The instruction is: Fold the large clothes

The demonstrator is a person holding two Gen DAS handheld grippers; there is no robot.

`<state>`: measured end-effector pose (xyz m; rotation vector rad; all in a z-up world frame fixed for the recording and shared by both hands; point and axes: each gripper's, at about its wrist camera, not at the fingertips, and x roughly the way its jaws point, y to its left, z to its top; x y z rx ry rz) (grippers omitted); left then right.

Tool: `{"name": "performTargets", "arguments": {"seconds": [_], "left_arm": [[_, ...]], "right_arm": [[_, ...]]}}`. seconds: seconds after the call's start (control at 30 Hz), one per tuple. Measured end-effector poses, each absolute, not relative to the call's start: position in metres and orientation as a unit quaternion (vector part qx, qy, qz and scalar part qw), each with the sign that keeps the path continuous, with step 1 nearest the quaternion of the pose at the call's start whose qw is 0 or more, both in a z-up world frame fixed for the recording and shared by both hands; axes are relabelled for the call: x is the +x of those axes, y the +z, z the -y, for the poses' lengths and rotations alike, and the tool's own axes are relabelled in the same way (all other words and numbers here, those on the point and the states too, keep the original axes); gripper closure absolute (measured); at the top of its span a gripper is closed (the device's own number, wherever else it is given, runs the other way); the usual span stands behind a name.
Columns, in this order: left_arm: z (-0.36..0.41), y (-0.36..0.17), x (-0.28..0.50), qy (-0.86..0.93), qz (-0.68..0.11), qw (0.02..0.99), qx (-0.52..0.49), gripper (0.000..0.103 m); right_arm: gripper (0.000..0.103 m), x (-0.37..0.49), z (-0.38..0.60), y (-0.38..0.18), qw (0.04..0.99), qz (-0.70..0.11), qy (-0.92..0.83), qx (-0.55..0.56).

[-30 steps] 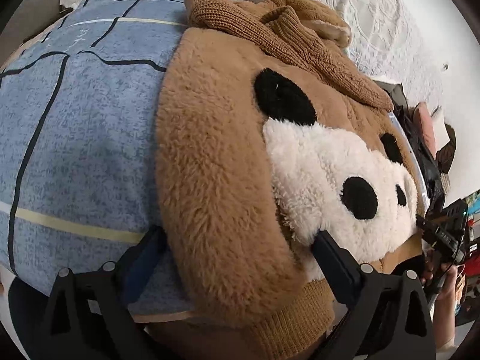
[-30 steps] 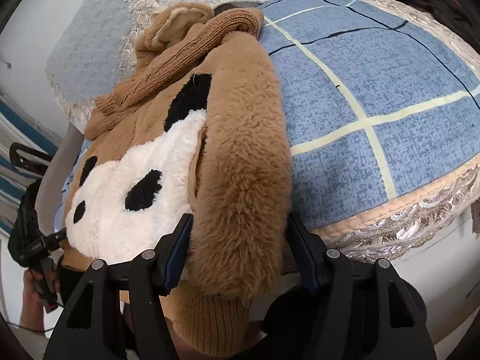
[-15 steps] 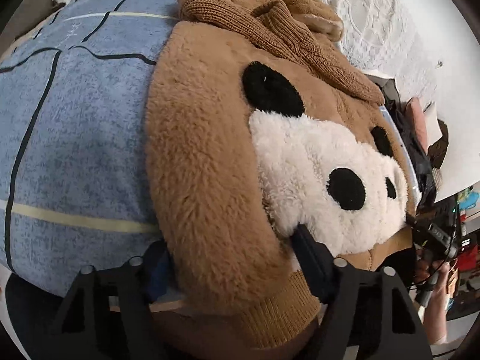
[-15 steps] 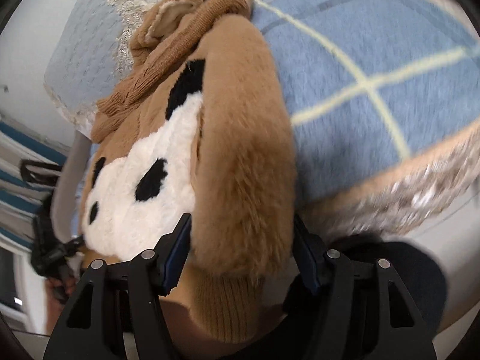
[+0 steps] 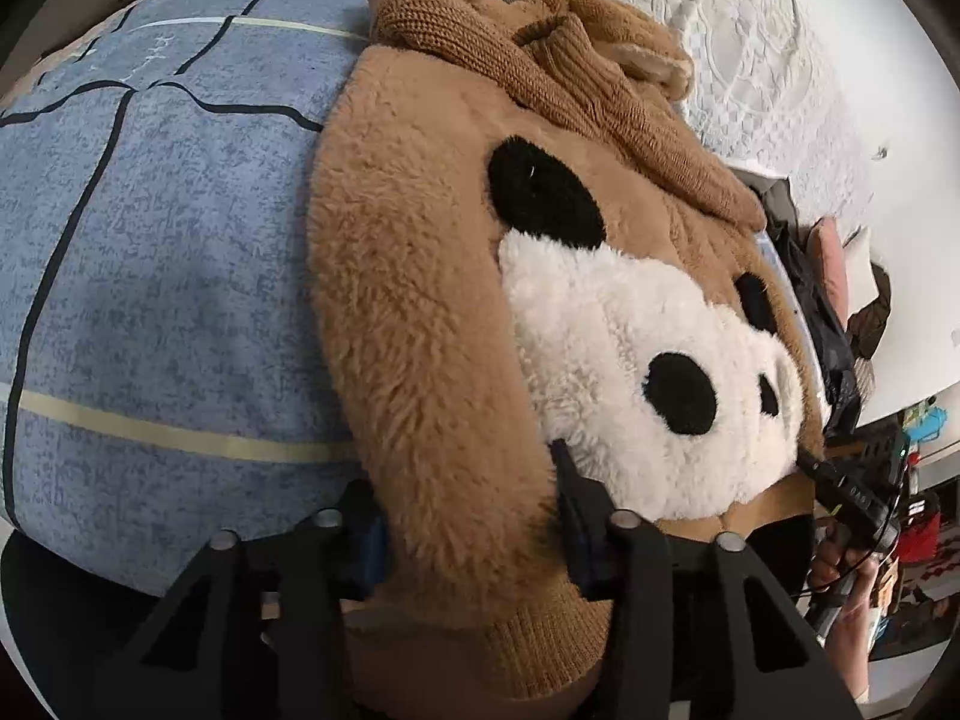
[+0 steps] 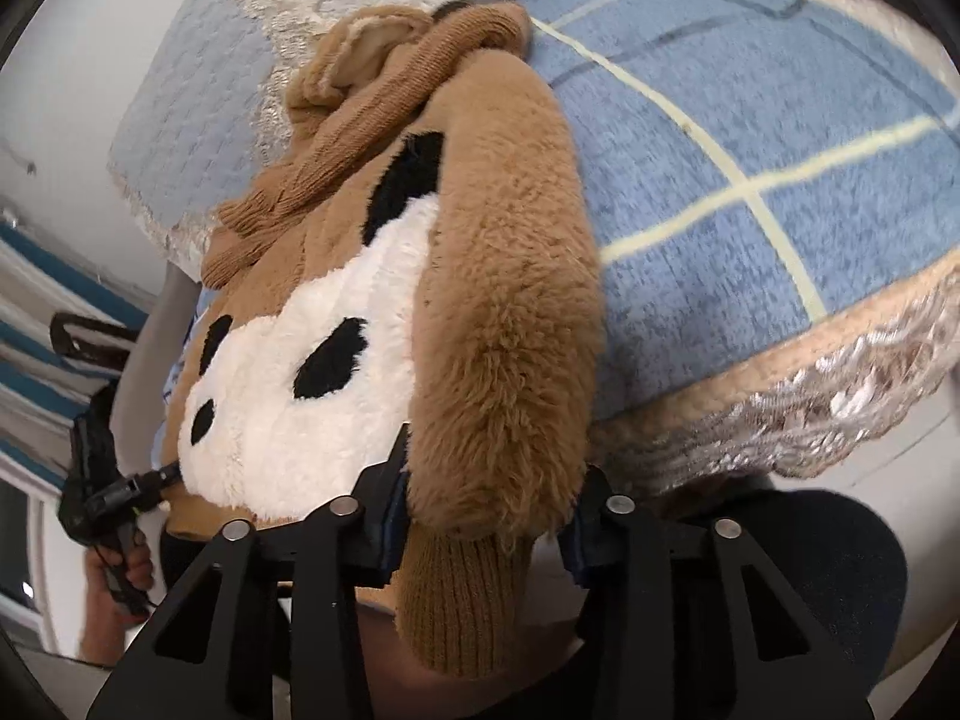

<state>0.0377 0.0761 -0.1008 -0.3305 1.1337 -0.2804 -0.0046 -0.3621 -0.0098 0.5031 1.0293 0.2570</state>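
Note:
A fluffy brown sweater [image 5: 420,276] with a white bear face and black patches lies on a blue checked bed cover [image 5: 138,276]. Its knitted hood and ears are bunched at the far end [image 5: 540,72]. My left gripper [image 5: 468,516] is shut on the folded furry edge near the ribbed hem. In the right wrist view the same sweater [image 6: 504,300] lies by the bed's edge, and my right gripper [image 6: 486,522] is shut on its other furry edge above a ribbed cuff [image 6: 462,600].
A white lace spread [image 5: 750,60] covers the bed's far end. The lace trim of the bed's edge [image 6: 810,408] hangs at the right. Dark clothes [image 5: 822,312] lie beyond the sweater. The other hand-held gripper shows at each view's side [image 6: 102,480].
Both grippers have closed in on the sweater's furry edges. The left jaws narrowed the most. The right gripper has swung a little, and the bed's edge has come more into view.

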Motion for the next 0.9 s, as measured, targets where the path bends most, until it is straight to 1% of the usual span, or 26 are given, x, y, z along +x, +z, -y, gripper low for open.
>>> {"name": "performTargets", "arguments": {"seconds": [0.07, 0.13, 0.27, 0.37, 0.43, 0.47, 0.6, 0.73, 0.9], "left_arm": [[-0.077, -0.099, 0.036, -0.134, -0.529, 0.823, -0.158, 0.063], [-0.077, -0.1, 0.036, -0.131, -0.53, 0.824, -0.15, 0.063], [-0.062, -0.1, 0.038, -0.108, -0.539, 0.83, -0.099, 0.059], [-0.057, -0.101, 0.04, -0.106, -0.539, 0.83, -0.095, 0.059], [-0.06, -0.1, 0.04, -0.111, -0.541, 0.826, -0.108, 0.064], [-0.06, -0.098, 0.039, -0.114, -0.539, 0.828, -0.106, 0.068], [-0.053, -0.082, 0.03, -0.117, -0.513, 0.847, -0.068, 0.075], [-0.051, -0.067, 0.021, -0.127, -0.487, 0.86, -0.08, 0.076], [-0.062, -0.046, 0.011, -0.157, -0.462, 0.864, -0.12, 0.076]], "right_arm": [[0.065, -0.006, 0.362, -0.006, 0.834, -0.479, 0.125, 0.243], [0.066, -0.006, 0.363, -0.008, 0.829, -0.48, 0.127, 0.258], [0.066, -0.006, 0.363, -0.01, 0.831, -0.487, 0.12, 0.242], [0.066, -0.007, 0.356, -0.005, 0.839, -0.482, 0.114, 0.224], [0.066, -0.007, 0.352, -0.004, 0.841, -0.48, 0.109, 0.225], [0.067, -0.009, 0.352, -0.002, 0.843, -0.476, 0.108, 0.225], [0.071, -0.013, 0.352, 0.006, 0.85, -0.462, 0.112, 0.228], [0.073, -0.022, 0.357, 0.018, 0.853, -0.44, 0.124, 0.253], [0.074, -0.036, 0.364, 0.034, 0.852, -0.414, 0.145, 0.287]]}}
